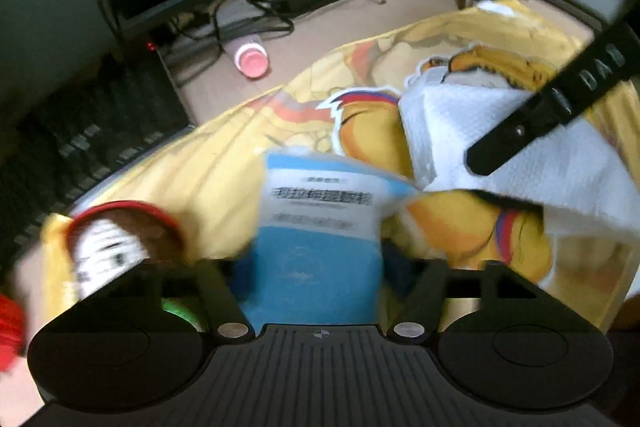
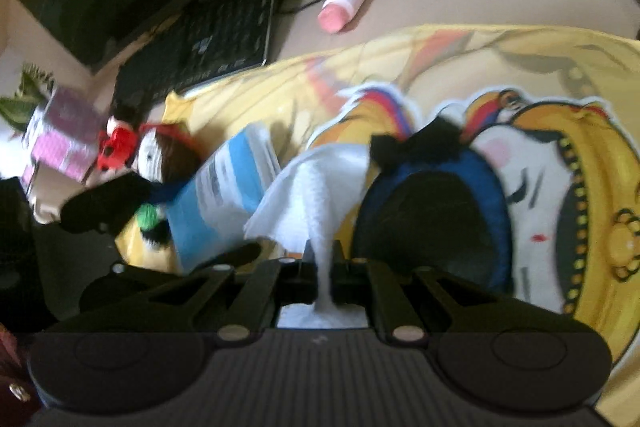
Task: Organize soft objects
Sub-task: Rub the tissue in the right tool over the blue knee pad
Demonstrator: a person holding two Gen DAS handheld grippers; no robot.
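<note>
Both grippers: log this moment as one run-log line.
left gripper: closed on blue packet | right gripper: shut on white tissue | surface: yellow cloth | doll: untouched

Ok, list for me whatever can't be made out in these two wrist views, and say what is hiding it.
- Blue packet, left wrist view: label text smeared by motion blur; lower end hidden behind the left gripper.
- Doll, left wrist view: blurred, lower body covered by the gripper's frame.
- White paper towel, right wrist view: pinched end vanishes inside the right gripper.
- Blue-rimmed black object, right wrist view: too blurred to identify.
</note>
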